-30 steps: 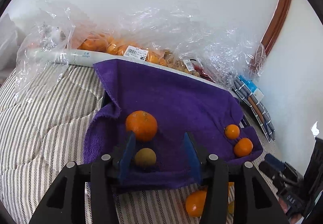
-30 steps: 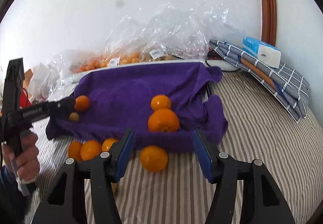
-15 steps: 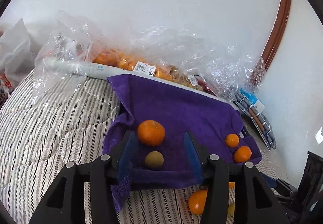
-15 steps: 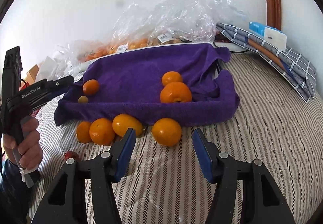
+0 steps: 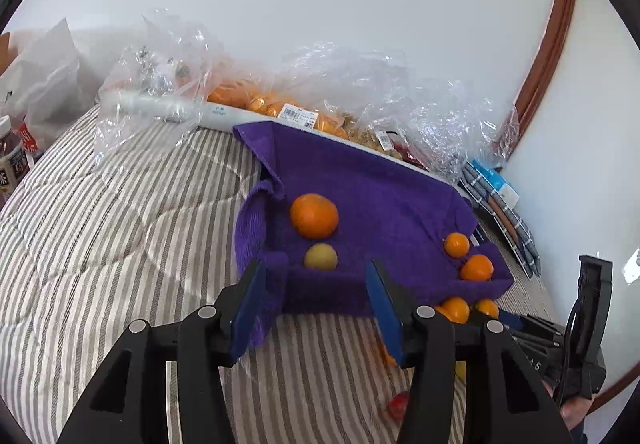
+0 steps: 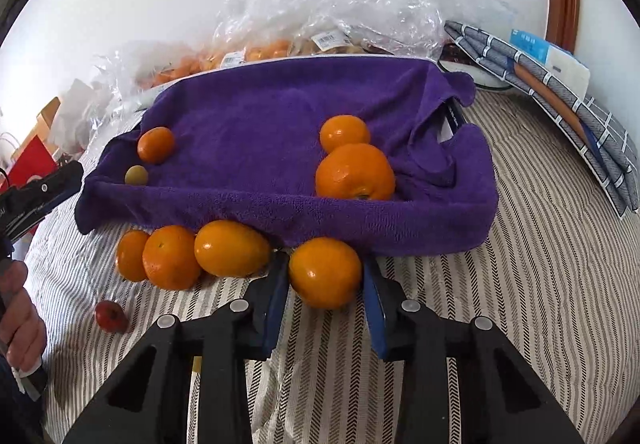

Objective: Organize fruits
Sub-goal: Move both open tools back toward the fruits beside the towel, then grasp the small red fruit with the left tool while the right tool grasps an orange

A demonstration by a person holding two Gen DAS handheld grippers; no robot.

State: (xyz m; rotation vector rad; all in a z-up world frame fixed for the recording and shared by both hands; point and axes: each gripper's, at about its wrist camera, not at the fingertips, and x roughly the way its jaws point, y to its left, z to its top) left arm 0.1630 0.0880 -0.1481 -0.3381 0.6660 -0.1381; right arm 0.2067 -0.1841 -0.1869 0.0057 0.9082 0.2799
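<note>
A purple towel-lined tray (image 6: 280,112) lies on the striped bed and holds an orange (image 6: 355,172), a smaller one (image 6: 344,132), a mandarin (image 6: 155,144) and a small yellow-green fruit (image 6: 136,175). My right gripper (image 6: 325,276) has its blue pads on both sides of an orange (image 6: 325,271) lying on the bed before the tray's front wall. Three more oranges (image 6: 230,248) lie to its left. My left gripper (image 5: 316,298) is open and empty, just short of the tray's (image 5: 360,184) near end, facing the yellow-green fruit (image 5: 321,256) and an orange (image 5: 314,215).
A small red fruit (image 6: 109,316) lies on the bed at the left. Clear plastic bags of fruit (image 6: 340,4) stand behind the tray against the wall. Folded checked cloth and a tissue pack (image 6: 552,56) lie at the right. Bottles and a white bag (image 5: 44,72) stand far left.
My right gripper has moved forward and down and closed around the orange in front of the tray. My left gripper has drawn back from the tray, still open.
</note>
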